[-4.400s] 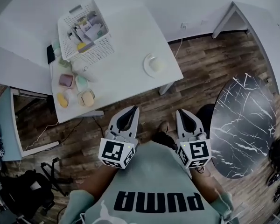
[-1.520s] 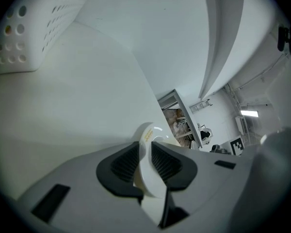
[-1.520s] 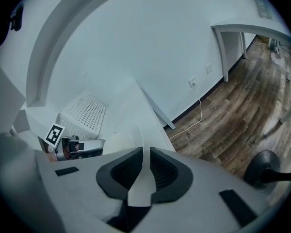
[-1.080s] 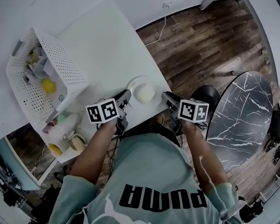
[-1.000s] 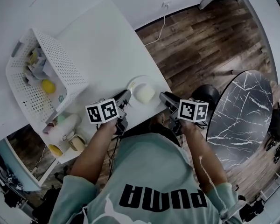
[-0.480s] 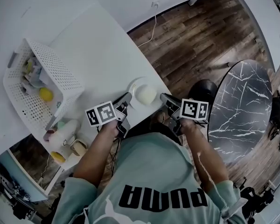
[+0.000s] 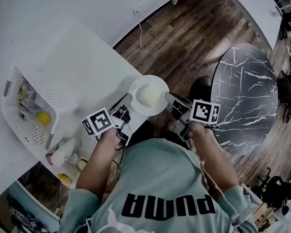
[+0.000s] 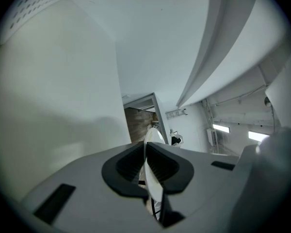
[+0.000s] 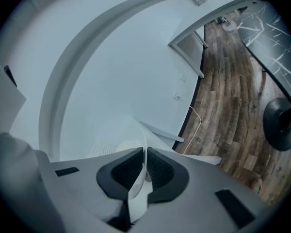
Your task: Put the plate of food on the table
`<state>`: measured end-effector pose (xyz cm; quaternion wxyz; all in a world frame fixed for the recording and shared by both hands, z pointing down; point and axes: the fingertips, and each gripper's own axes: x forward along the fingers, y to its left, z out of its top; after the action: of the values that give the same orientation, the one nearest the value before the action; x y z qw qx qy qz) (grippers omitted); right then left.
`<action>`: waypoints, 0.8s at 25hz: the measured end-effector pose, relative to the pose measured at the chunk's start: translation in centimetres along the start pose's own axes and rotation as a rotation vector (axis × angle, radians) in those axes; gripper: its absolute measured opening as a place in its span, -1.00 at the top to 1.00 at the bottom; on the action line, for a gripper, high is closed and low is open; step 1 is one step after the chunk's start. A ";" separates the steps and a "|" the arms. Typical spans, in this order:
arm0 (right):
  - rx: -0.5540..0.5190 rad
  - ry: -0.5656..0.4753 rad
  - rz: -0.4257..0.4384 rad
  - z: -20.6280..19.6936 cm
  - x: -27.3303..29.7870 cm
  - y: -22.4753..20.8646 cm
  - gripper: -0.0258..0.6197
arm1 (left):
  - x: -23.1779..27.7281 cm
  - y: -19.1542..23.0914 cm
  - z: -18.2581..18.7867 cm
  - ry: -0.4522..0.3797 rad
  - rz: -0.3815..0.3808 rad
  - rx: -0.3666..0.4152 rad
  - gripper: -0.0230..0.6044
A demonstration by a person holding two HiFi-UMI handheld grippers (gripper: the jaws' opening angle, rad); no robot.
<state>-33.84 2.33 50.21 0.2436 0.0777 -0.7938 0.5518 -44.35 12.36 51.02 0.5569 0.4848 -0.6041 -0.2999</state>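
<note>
In the head view a white plate (image 7: pixel 157 84) carrying a pale round piece of food (image 7: pixel 146 96) hangs over the near corner of the white table (image 7: pixel 82 62), held between my two grippers. My left gripper (image 7: pixel 126 101) pinches the plate's left rim and my right gripper (image 7: pixel 169 97) its right rim. The left gripper view shows the plate (image 8: pixel 153 188) edge-on between the dark pads (image 8: pixel 128 165). The right gripper's jaws are closing, and in its own view the rim (image 9: pixel 136 193) sits pressed between the pads (image 9: pixel 160 168).
A white perforated basket (image 7: pixel 36 108) with several small items stands on the table's left side. Pastel cups (image 7: pixel 63 154) sit below it. A round black marble table (image 7: pixel 247 91) stands at the right over a wooden floor (image 7: pixel 184 28).
The right gripper has shut onto the plate's right rim. The plate, held at both sides, now looks larger and closer, off the table's corner. The head view has shifted.
</note>
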 end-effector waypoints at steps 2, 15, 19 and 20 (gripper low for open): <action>0.011 -0.059 0.000 0.9 -1.8 0.1 0.82 | 1.0 -1.5 -0.4 0.034 -0.022 0.014 0.85; 0.132 -0.402 -0.041 4.9 -20.0 -7.9 0.82 | 13.3 -13.1 -12.1 0.291 -0.143 0.174 0.85; 0.168 -0.456 -0.039 5.4 -26.6 -12.5 0.82 | 18.0 -16.0 -18.2 0.358 -0.150 0.219 0.85; 0.179 -0.463 -0.040 5.5 -28.3 -13.8 0.83 | 19.1 -16.7 -19.9 0.376 -0.146 0.230 0.85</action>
<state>-5.47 -12.03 46.97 0.0582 0.2393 -0.7746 0.5825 -19.24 -7.55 47.26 0.5774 0.6350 -0.4832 -0.1731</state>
